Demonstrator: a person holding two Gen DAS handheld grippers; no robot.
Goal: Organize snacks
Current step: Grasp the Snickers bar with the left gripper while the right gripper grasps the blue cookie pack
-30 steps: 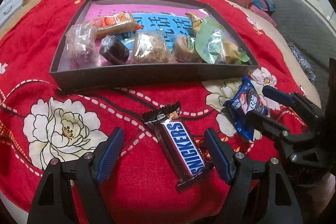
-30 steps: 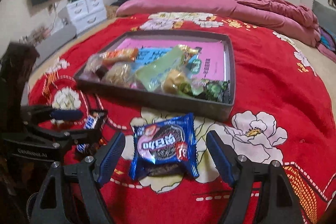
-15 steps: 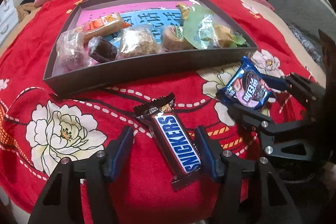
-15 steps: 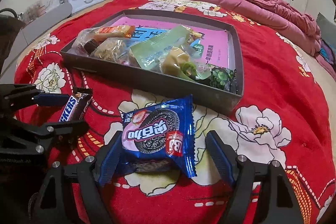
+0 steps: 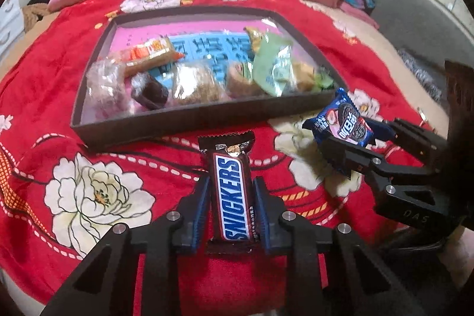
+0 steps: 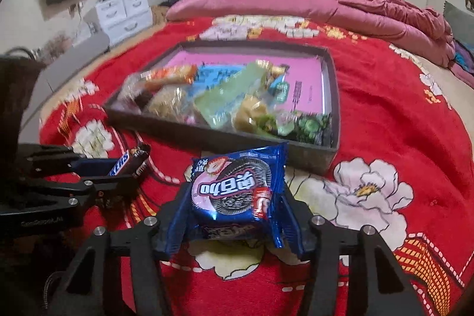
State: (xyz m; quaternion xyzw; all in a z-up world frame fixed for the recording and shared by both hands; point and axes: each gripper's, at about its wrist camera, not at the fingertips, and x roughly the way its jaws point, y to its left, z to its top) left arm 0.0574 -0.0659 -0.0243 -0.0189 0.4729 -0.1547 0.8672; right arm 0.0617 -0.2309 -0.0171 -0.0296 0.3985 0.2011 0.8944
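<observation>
A brown Snickers bar lies lengthwise on the red floral blanket, and my left gripper is shut on its sides. To the right, a blue packet of sandwich cookies sits between the blue pads of my right gripper, whose jaws are closing and press the wrapper's edges. The packet is tipped up off the blanket. Just beyond both snacks stands a dark shallow tray that holds several wrapped snacks on a pink and blue sheet. In the right wrist view, the left gripper holds the bar at the left.
The bed's red blanket spreads around the tray. A pink pillow and a bunched pink duvet lie at the far end. White drawers and a wall screen stand left of the bed, wardrobes behind it.
Both grippers went from wide open to closed around their snacks. The Snickers bar now points straight ahead between the left pads. The cookie packet has tipped up in the right pads.
</observation>
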